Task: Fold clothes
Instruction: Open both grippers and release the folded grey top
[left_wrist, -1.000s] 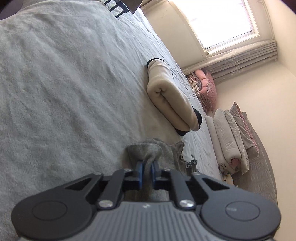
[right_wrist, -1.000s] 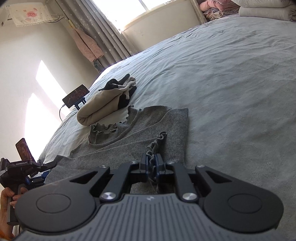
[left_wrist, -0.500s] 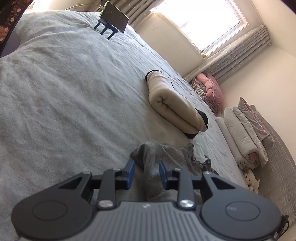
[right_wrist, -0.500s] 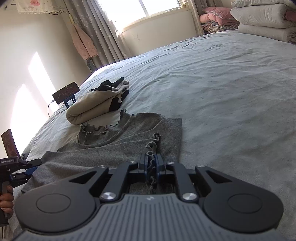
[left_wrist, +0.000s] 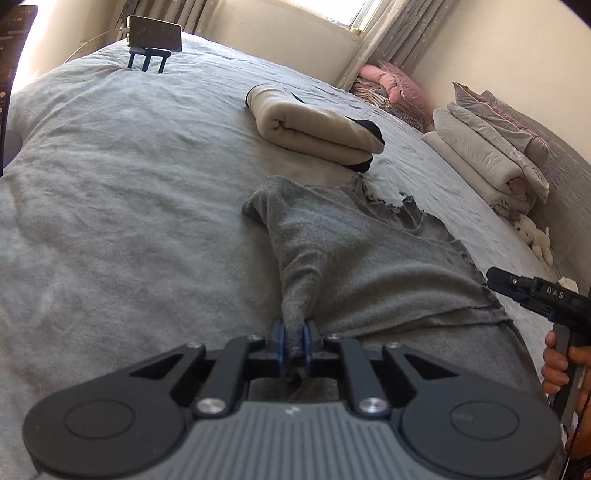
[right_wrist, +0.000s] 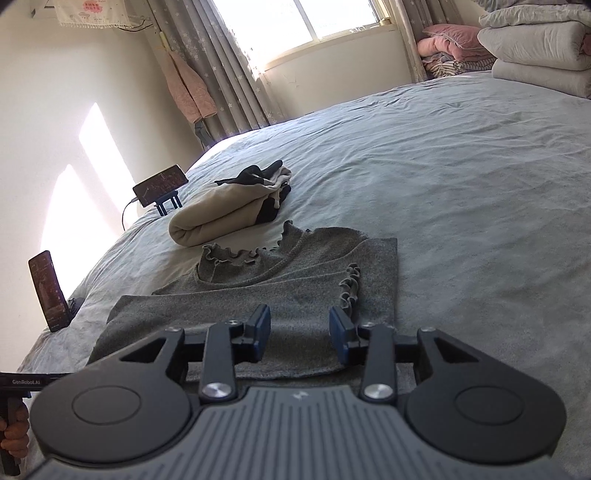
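A grey knit top with frilled edges lies partly folded on the grey bed. My left gripper is shut on a bunched ridge of its left side, lifting it slightly. My right gripper hangs open just above the top's near hem, nothing between its fingers; its frilled cuff lies flat ahead of the right finger. In the left wrist view my right gripper shows at the right edge, held by a hand.
A folded cream garment with black trim lies beyond the top. A phone on a stand is at the bed's far side, another phone at the left edge. Folded bedding is stacked by the wall.
My right gripper opened and let go of the frilled cuff, which now lies flat. My left gripper opened briefly, then shut on the grey top farther along its side.
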